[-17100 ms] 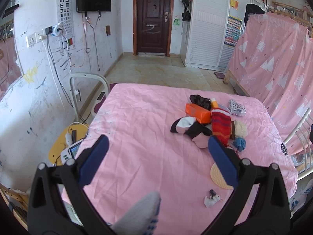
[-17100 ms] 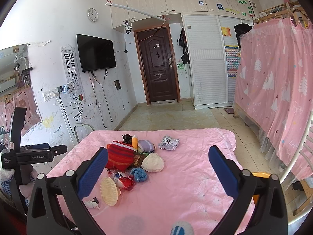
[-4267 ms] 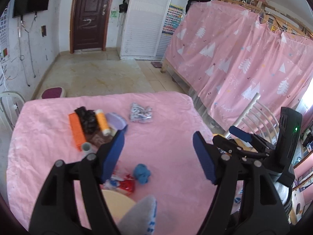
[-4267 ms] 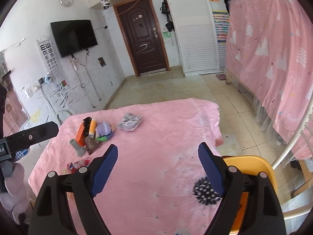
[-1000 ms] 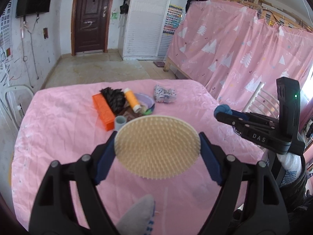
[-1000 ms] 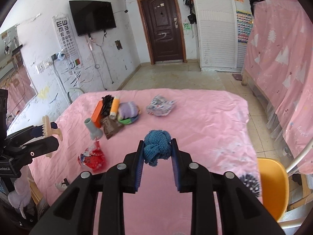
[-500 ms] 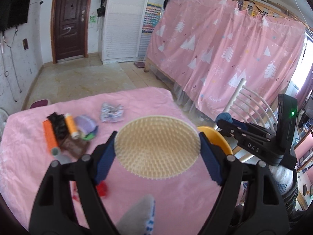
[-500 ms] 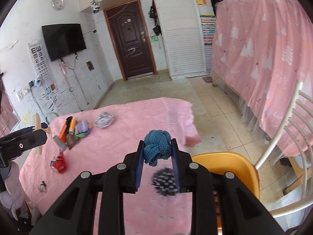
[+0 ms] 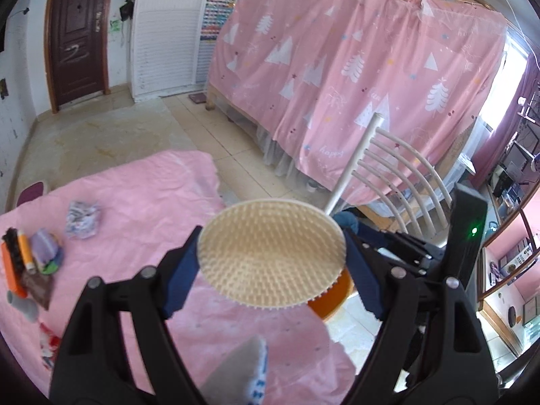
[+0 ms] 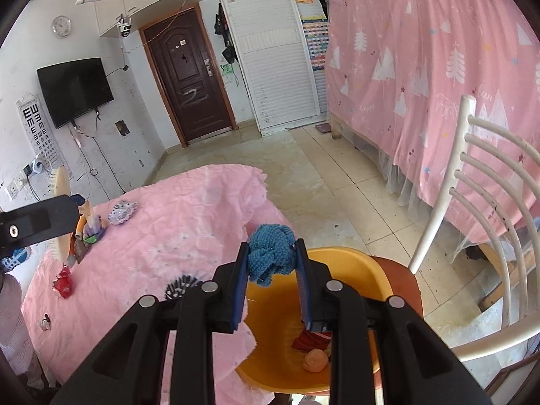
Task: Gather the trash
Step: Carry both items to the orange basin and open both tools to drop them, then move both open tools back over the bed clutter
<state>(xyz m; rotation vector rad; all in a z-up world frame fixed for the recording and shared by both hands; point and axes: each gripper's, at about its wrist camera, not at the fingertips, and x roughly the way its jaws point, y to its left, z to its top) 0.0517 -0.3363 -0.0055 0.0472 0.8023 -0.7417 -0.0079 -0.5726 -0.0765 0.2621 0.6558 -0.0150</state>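
My left gripper (image 9: 271, 256) is shut on a round cream bristle brush (image 9: 270, 253), held in the air over the table's right end. My right gripper (image 10: 271, 263) is shut on a blue knitted ball (image 10: 270, 256), held just above the orange basin (image 10: 341, 263) on the chair. The basin holds a red item (image 10: 312, 339) and an orange ball (image 10: 315, 359). In the left wrist view the basin's rim (image 9: 329, 298) shows below the brush, and the right gripper's body (image 9: 415, 253) stands beyond it.
The pink-covered table (image 10: 168, 236) carries a pile of small items (image 9: 30, 260) at its far left, a crumpled patterned wad (image 9: 82, 219), red wrapper (image 10: 64, 283) and a black-white spiky ball (image 10: 180, 285). A white chair back (image 10: 479, 202) stands right of the basin. Pink curtain (image 9: 354, 67) behind.
Both grippers have swung right, away from the item pile toward the chair. The blue ball now hangs over the orange basin, and the brush has come close to it.
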